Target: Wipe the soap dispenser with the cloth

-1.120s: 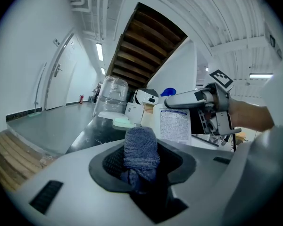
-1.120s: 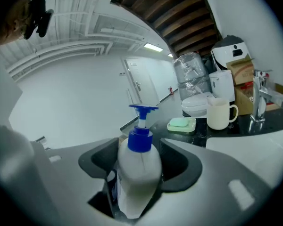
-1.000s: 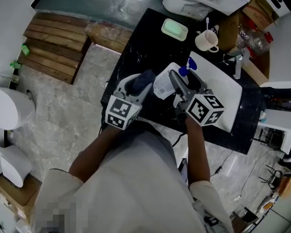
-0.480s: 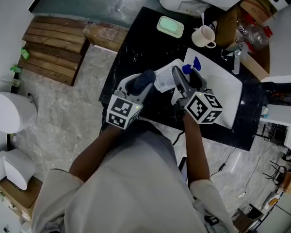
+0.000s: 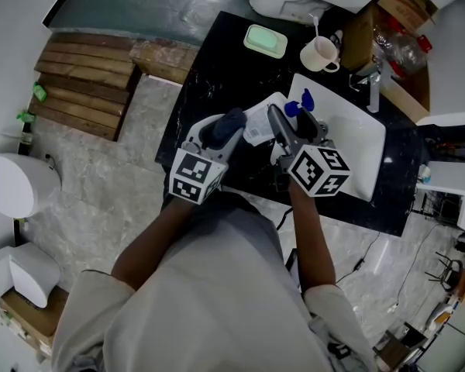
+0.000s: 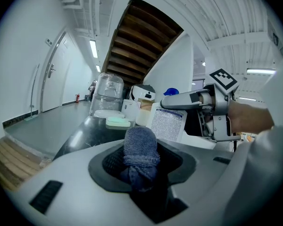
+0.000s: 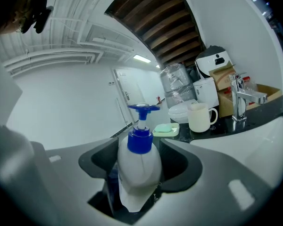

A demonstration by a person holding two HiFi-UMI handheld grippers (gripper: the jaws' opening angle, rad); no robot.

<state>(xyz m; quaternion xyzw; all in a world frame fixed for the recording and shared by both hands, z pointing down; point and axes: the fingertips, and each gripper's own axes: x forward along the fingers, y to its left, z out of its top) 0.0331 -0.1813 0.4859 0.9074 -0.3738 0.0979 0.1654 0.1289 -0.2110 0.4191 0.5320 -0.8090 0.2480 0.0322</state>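
Note:
My right gripper [image 5: 289, 127] is shut on a white soap dispenser [image 5: 258, 128] with a blue pump [image 5: 294, 108], held above the black counter beside the sink. In the right gripper view the bottle [image 7: 138, 167] fills the gap between the jaws of that gripper [image 7: 139, 175], pump upward. My left gripper [image 5: 229, 127] is shut on a dark blue cloth [image 5: 232, 121], bunched at its tip just left of the bottle. The left gripper view shows the cloth [image 6: 140, 147] in its gripper [image 6: 140, 161], and the bottle's printed label [image 6: 168, 124] right behind it. Whether cloth and bottle touch is not visible.
A white sink [image 5: 355, 149] with a faucet [image 5: 370, 85] sits right of the grippers. Behind them stand a cream mug [image 5: 318, 53] and a green soap dish [image 5: 264, 41]. On the floor at left lie wooden slats [image 5: 85, 76] and a white bin [image 5: 17, 186].
Both grippers keep their holds and hardly move. The head view has shifted slightly, so the counter items sit a little higher in the picture.

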